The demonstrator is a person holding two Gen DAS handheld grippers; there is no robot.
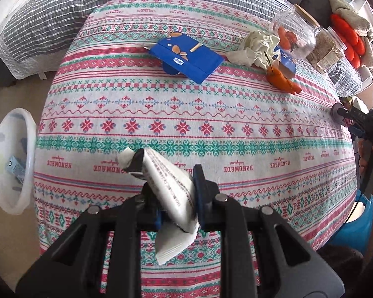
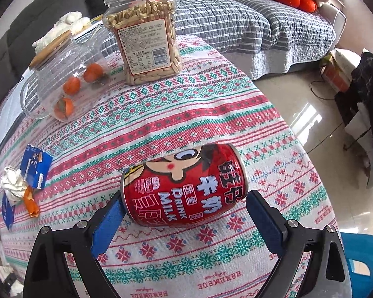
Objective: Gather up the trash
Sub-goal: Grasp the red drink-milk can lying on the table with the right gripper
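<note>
My left gripper (image 1: 172,193) is shut on a white printed paper wrapper (image 1: 169,188) and holds it above the patterned tablecloth (image 1: 186,114). A white trash bin (image 1: 11,161) stands off the table's left edge with a bluish box inside. My right gripper (image 2: 184,206) holds a red milk can (image 2: 184,185) lying on its side between its blue pads (image 2: 107,221), which touch both ends; it also shows in the left wrist view (image 1: 340,116). A blue snack box (image 1: 186,58), crumpled white tissue (image 1: 256,47) and orange peel (image 1: 283,79) lie farther back.
A glass jar with small orange fruits (image 2: 64,82) and a plastic jar of seeds (image 2: 146,39) stand at the table's far side. A grey striped sofa (image 2: 248,24) with orange cushions lies beyond. A blue stool (image 2: 365,260) is at the right.
</note>
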